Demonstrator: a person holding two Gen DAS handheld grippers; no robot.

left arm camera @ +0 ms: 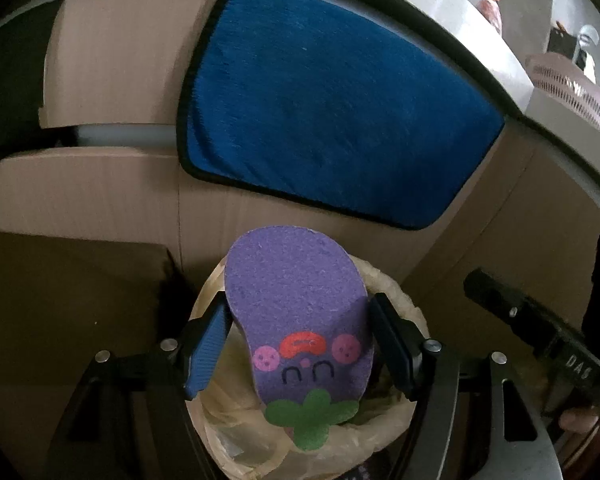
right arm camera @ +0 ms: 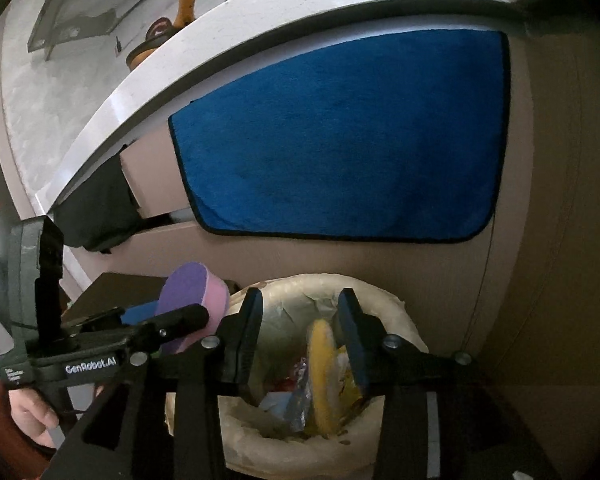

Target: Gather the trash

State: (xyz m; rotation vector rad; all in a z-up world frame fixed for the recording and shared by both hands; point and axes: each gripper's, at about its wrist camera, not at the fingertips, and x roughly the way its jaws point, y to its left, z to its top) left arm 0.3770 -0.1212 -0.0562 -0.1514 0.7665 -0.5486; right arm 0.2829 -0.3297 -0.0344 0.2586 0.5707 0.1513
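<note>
- Blue towel [left arm camera: 332, 112] hangs over the edge of a pale counter [right arm camera: 80, 92], against brown cardboard [left arm camera: 100, 208].
- Left gripper [left arm camera: 296, 344]: jaws spread, purple sponge [left arm camera: 300, 308] loose between them, above the lined bin [right arm camera: 396, 316].
- Right gripper [right arm camera: 300, 336]: jaws spread, yellow sponge [right arm camera: 322, 368] beside one pad, over the bin.

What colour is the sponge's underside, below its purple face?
Pink: the sponge shows a pink layer under the purple top, seen best in the right wrist view.

sponge [left arm camera: 296, 312] above bin [left arm camera: 400, 304]; towel [left arm camera: 332, 108] behind
</note>
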